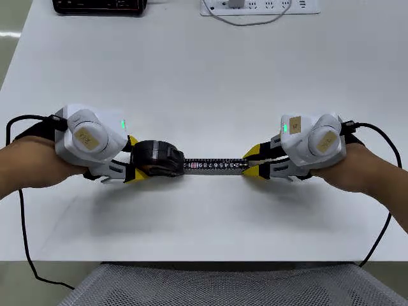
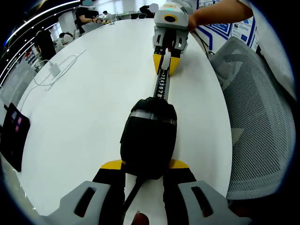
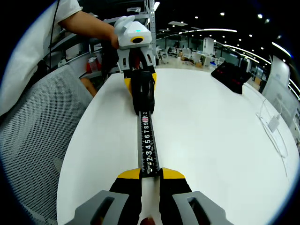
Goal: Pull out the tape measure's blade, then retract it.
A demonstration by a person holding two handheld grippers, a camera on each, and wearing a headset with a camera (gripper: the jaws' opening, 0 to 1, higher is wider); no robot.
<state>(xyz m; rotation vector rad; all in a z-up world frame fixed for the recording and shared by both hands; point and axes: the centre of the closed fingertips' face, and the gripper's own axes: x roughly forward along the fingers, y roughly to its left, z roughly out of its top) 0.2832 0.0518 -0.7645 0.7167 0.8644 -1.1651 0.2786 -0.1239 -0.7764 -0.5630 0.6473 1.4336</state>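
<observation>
A black tape measure case [image 1: 157,159] rests just above the white table, with my left gripper [image 1: 135,163] shut on it; in the left gripper view the case [image 2: 149,137] fills the space between the yellow-tipped jaws of that gripper [image 2: 146,165]. A short length of blade [image 1: 215,165] with printed numbers runs from the case to the right. My right gripper [image 1: 253,162] is shut on the blade's end. In the right gripper view the blade [image 3: 147,146] stretches from my gripper [image 3: 150,174] to the case [image 3: 142,93].
A white power strip [image 1: 258,6] with a cable lies at the table's far edge, beside a dark device [image 1: 99,6] at the far left. A mesh chair back [image 1: 217,285] stands below the near table edge. Cables trail from both grippers.
</observation>
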